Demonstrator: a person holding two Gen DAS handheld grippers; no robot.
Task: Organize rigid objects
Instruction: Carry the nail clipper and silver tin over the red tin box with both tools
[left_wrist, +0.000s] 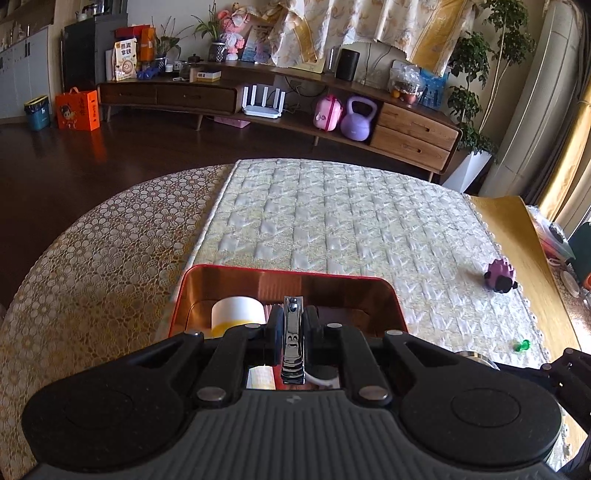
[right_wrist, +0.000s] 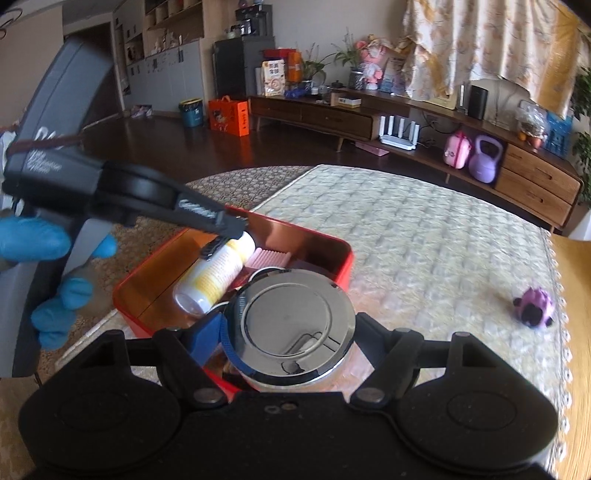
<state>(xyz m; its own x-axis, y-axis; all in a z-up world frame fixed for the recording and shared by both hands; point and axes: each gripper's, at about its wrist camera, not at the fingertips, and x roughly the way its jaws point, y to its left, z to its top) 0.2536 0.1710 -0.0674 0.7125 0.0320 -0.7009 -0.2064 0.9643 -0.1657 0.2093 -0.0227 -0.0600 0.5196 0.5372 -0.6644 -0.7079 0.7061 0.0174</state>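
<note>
**Both grippers loaded at the red tin**

Spread over the round table (left_wrist: 92, 258): a quilted cream cloth (left_wrist: 332, 221), with a gold lace-pattern cover showing at its left.

Resting on the cloth near the front edge: an open red tin (right_wrist: 317, 254) with a coppery inside. Lying in it: a white bottle with a yellow label (right_wrist: 218, 273) tilted along the left side, and a pink ribbed block (right_wrist: 269, 258) against the far wall.

Clamped between the blue pads of the right gripper (right_wrist: 291, 332): a round chrome disc with a ringed face (right_wrist: 299, 325), held at the near right corner of the tin, partly over its rim. Jaws spread wide around the disc and closed on it.

Pinched upright in the left gripper (left_wrist: 293, 328): a steel nail clipper (left_wrist: 293, 339), lever edge facing the camera, held above the tin's interior. Jaws nearly together, tight on the clipper. Seen from the right wrist, the same gripper reaching in over the bottle, gripped by a hand in a blue glove (right_wrist: 55, 258).

Well apart on the right of the cloth: a small purple toy with a black face (left_wrist: 500, 275). Nearer the front edge: a tiny green pushpin (left_wrist: 521, 346).
</note>
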